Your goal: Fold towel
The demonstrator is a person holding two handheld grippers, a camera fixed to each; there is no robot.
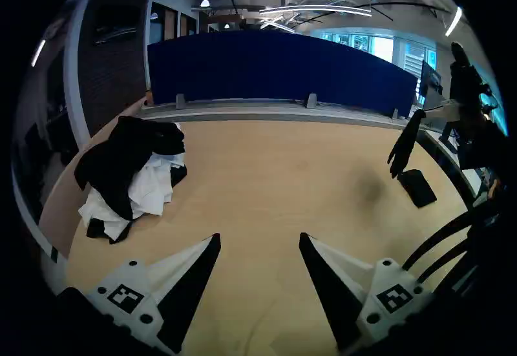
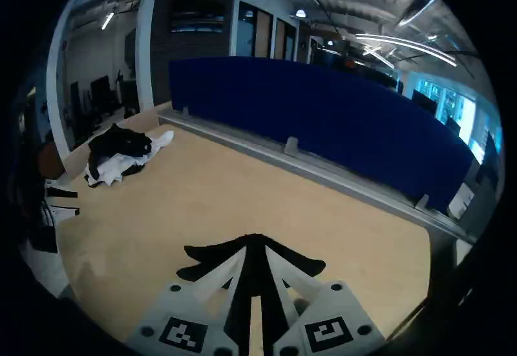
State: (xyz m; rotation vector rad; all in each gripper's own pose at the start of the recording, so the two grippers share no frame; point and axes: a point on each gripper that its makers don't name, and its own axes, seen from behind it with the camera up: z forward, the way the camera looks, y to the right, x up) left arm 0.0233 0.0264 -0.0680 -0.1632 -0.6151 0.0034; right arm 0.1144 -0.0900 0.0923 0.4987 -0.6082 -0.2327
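1. The left gripper (image 1: 258, 236) is held over the bare table (image 1: 271, 162) with its fingers spread wide; nothing is gripped between them.
2. The right gripper (image 2: 255, 240) is seen with its fingers drawn together on a black towel (image 2: 304, 267), which is pinched at the tips and spreads out to both sides of them, low over the table (image 2: 194, 207).
3. A pile (image 1: 129, 168) of black and white cloths is seen at the table's left side, well apart from both grippers; in the right gripper view the pile (image 2: 119, 149) lies far off at the left.
4. A blue divider (image 1: 278, 65) is set along the table's far edge.
5. A dark cloth (image 1: 404, 143) is seen hanging near the table's right edge; what holds it cannot be told.
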